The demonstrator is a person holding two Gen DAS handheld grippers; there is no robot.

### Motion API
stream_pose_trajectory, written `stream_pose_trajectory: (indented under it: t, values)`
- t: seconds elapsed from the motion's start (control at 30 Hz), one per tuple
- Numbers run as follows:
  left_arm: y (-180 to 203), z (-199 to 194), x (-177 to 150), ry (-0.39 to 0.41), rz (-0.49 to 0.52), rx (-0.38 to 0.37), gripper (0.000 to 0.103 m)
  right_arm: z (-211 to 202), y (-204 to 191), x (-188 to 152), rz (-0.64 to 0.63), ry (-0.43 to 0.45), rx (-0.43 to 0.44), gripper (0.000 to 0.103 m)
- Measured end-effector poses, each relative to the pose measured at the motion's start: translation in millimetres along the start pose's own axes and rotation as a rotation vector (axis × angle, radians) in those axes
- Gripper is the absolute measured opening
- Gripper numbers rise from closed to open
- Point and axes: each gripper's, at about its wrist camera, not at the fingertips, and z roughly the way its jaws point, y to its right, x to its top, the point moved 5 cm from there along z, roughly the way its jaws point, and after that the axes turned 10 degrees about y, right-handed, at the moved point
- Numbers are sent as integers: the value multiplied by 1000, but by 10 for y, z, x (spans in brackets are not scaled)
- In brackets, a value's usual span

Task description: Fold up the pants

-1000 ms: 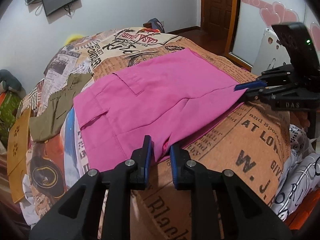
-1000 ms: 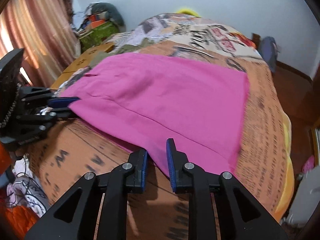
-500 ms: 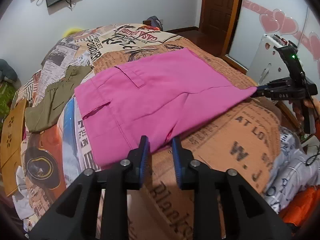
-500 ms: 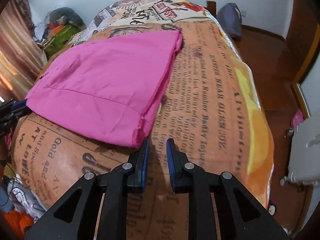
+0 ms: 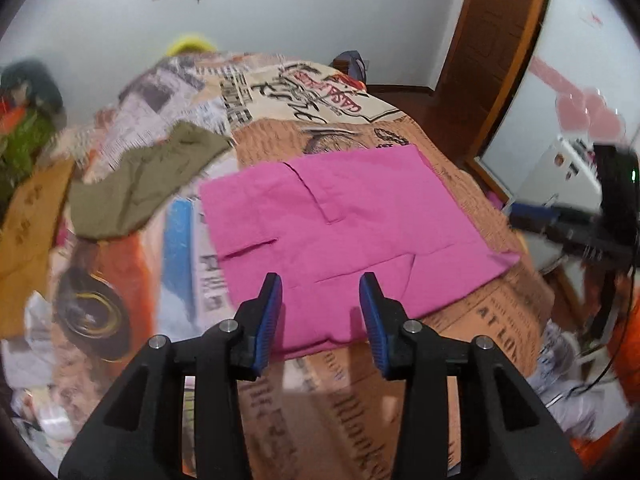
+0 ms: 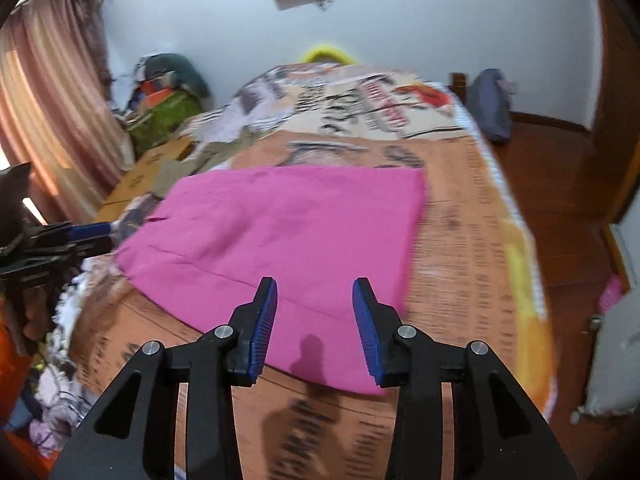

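both grippers (image 5: 321, 288) (image 6: 315, 292) just opening, empty

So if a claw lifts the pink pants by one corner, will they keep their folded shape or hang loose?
Probably hang loose: the pink pants lie flat and thin on the printed blanket, following its curve, so they look floppy. They seem light, since the cloth barely dents the bedding. The fold would likely slide open, as nothing pins the layers.

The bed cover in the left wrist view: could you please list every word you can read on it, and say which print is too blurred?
"CASA": red lettering on the cream panel of the bed cover.
"AT LO": large black letters, cut off, on the orange panel near the pink pants.
All the small newspaper-style columns and the print near the lower edge: too blurred to read.
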Motion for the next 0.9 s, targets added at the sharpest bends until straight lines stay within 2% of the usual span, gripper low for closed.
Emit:
stream_pose_trajectory:
  t: [0.1, 0.2, 0.33, 0.4, 0.57, 0.7, 0.9]
  values:
    - [56, 144, -54, -25, -10, -14, 40, 202, -141, -96, -3, -40, 40, 36]
    - [85, 275, -174, -65, 8, 3, 40, 434, -206, -265, 0, -113, 69, 36]
    - [19, 288, -289, -64, 21, 29, 40, 470, -123, -328, 21, -113, 71, 45]
    - [-41, 250, -319, -62, 28, 49, 40, 426, -62, -353, 25, -115, 48, 45]
    - [-210, 160, -399, -56, -16, 34, 41, 305, 226, -450, 62, -123, -12, 48]
    - [-196, 148, -413, -45, -13, 48, 41, 220, 520, -554, 81, -147, -116, 48]
    - [-176, 177, -370, -54, 6, 67, 41, 130, 686, -558, 100, -164, -141, 48]
